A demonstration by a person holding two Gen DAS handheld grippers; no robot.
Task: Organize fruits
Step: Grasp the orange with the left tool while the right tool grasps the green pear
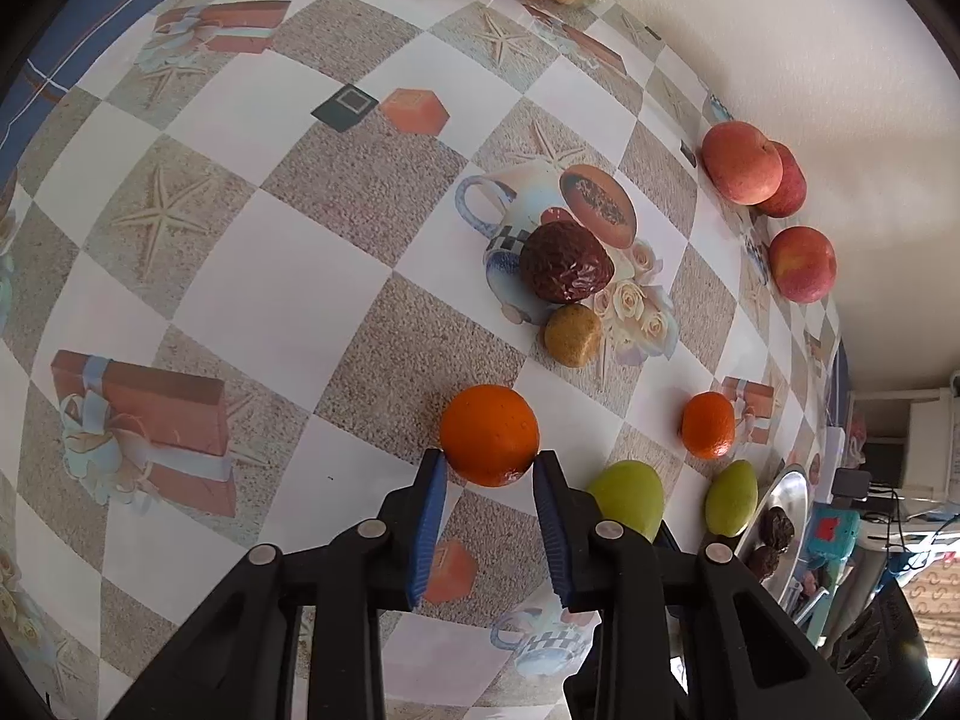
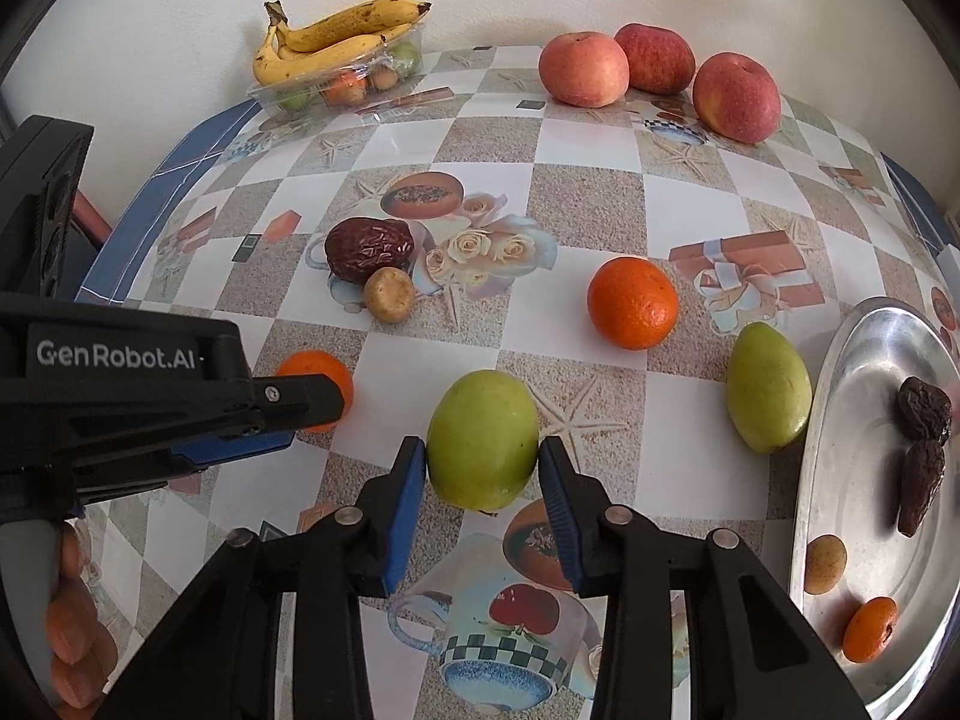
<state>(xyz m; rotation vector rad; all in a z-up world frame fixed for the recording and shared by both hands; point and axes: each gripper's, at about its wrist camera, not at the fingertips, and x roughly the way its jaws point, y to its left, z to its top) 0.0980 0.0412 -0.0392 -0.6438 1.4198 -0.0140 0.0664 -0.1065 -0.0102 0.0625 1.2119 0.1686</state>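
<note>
My left gripper [image 1: 489, 462] is shut on an orange mandarin [image 1: 489, 441], pads against both sides; it shows in the right wrist view [image 2: 315, 387] at left. My right gripper [image 2: 483, 462] is shut on a green fruit [image 2: 483, 438], also in the left wrist view [image 1: 627, 498]. A second mandarin [image 2: 632, 303], a second green fruit [image 2: 768, 387], a dark red date [image 2: 369, 249] and a small brown fruit [image 2: 390, 294] lie on the table. A metal plate [image 2: 852, 372] at right holds two dates [image 2: 924, 408], a brown fruit and a mandarin.
Three apples [image 2: 654, 57] sit at the back by the wall. A clear plastic tray with bananas [image 2: 336, 36] and small fruits stands at the back left. The patterned tablecloth [image 2: 594, 198] covers the table; its blue edge runs at left.
</note>
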